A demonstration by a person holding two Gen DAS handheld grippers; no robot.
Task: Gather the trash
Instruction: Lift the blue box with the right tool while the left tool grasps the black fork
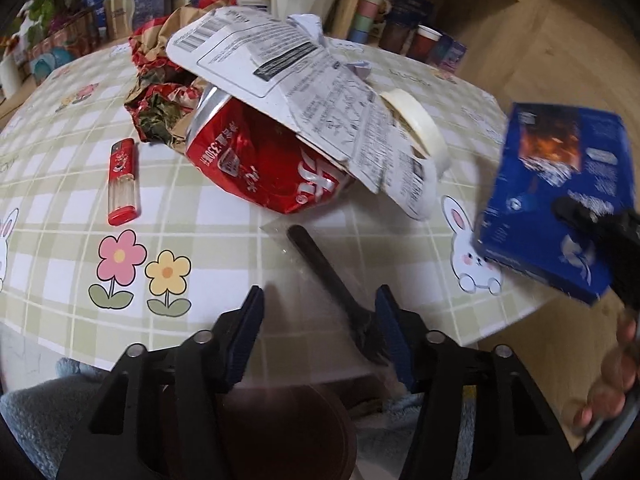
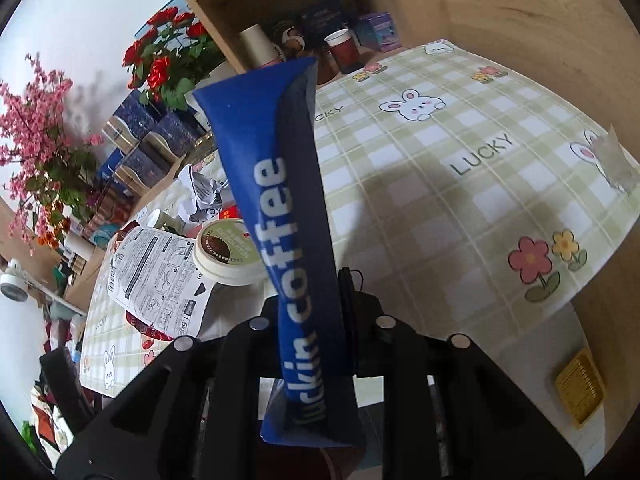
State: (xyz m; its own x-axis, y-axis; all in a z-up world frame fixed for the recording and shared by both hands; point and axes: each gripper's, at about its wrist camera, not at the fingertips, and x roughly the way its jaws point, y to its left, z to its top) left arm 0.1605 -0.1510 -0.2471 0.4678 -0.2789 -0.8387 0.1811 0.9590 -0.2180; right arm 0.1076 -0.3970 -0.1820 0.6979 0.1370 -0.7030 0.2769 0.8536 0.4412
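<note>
Right tongs (image 2: pixel 316 320) grip one blue box (image 2: pixel 280 184).

Both wrist cameras looked steeply down, close over the green-checked tablecloth (image 1: pixel 224 264); both caught the printed white paper sheet (image 2: pixel 160 276) toward ten o'clock.

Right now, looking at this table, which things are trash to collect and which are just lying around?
Trash for the job:
blue coffee box, gripped by the right gripper
crushed red can
torn printed packaging
crumpled foil wrapper
wrapped fork, between the open left gripper fingers

Probably just lying about:
red lighter
tape roll
</note>
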